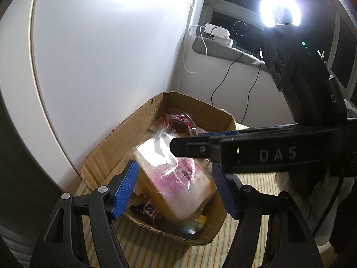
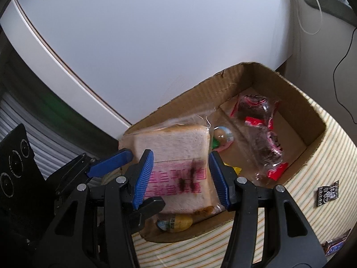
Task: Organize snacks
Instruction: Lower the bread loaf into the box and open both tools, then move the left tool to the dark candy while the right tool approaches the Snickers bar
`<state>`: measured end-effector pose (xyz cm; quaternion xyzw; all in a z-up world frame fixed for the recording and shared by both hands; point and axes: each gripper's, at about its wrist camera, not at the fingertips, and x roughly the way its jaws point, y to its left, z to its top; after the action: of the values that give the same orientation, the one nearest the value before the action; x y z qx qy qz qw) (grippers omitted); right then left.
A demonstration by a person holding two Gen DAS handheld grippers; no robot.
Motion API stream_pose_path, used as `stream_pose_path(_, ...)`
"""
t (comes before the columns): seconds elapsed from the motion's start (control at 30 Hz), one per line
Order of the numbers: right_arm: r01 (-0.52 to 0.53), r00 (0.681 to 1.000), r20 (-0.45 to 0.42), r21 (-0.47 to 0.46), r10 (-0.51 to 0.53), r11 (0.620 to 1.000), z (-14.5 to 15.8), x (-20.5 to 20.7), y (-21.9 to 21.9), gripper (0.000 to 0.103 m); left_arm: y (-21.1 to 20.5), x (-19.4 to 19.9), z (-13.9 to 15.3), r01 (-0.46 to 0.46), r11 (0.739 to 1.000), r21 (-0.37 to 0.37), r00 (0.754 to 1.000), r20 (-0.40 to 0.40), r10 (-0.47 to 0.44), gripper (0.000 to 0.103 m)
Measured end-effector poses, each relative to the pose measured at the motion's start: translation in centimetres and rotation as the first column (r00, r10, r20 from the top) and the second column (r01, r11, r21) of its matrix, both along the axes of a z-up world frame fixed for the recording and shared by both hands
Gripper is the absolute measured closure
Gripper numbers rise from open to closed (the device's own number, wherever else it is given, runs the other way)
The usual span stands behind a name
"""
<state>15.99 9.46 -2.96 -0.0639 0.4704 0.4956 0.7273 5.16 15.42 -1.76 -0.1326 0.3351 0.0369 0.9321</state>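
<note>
A clear bag of sliced bread with pink print (image 2: 178, 147) (image 1: 178, 178) hangs tilted over the near end of a brown cardboard box (image 2: 290, 93) (image 1: 133, 122). My right gripper (image 2: 181, 154) is shut on the bag, its blue pads against both sides. My left gripper (image 1: 174, 165) stands open, its pads flanking the same bag. The right gripper (image 1: 186, 141) reaches in from the right across the bag's top. The left gripper's fingers (image 2: 107, 163) show beside the bread. Red-wrapped dark snacks (image 2: 263, 120) and a yellow-labelled bottle (image 2: 178, 222) lie in the box.
The box stands on a striped cloth (image 2: 312, 178) against a white panel (image 1: 100, 55). Two dark snack packets (image 2: 328, 193) (image 2: 334, 245) lie on the cloth right of the box. A window sill with cables (image 1: 223, 49) and a bright lamp (image 1: 279, 6) are behind.
</note>
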Motion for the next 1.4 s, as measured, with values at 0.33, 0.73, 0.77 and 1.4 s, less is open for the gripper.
stream_pose_path(0.33,0.049,0.995,0.083,-0.003,-0.049,0.999,0.6,-0.1,-2.0,0.026,-0.2,-0.8,0.4,-0.019,0.998,0.053,1.0,0.014,0.018,0.034)
stream_pose_path(0.73,0.141,0.967,0.218,-0.013,-0.134,0.99,1.9,-0.4,-6.6,0.01,-2.0,-1.3,1.1,-0.003,0.996,0.093,0.999,0.042,-0.001,0.034)
stream_pose_path(0.77,0.138,0.966,0.219,-0.005,-0.134,0.99,2.0,-0.4,-7.3,0.009,-2.3,-1.3,1.2,0.002,0.995,0.098,0.999,0.046,-0.006,0.034)
stream_pose_path(1.4,0.359,0.902,0.297,-0.11,-0.314,0.927,-2.1,1.8,-22.7,0.017,-12.3,1.8,0.5,0.256,0.961,0.102,0.966,0.018,-0.259,0.063)
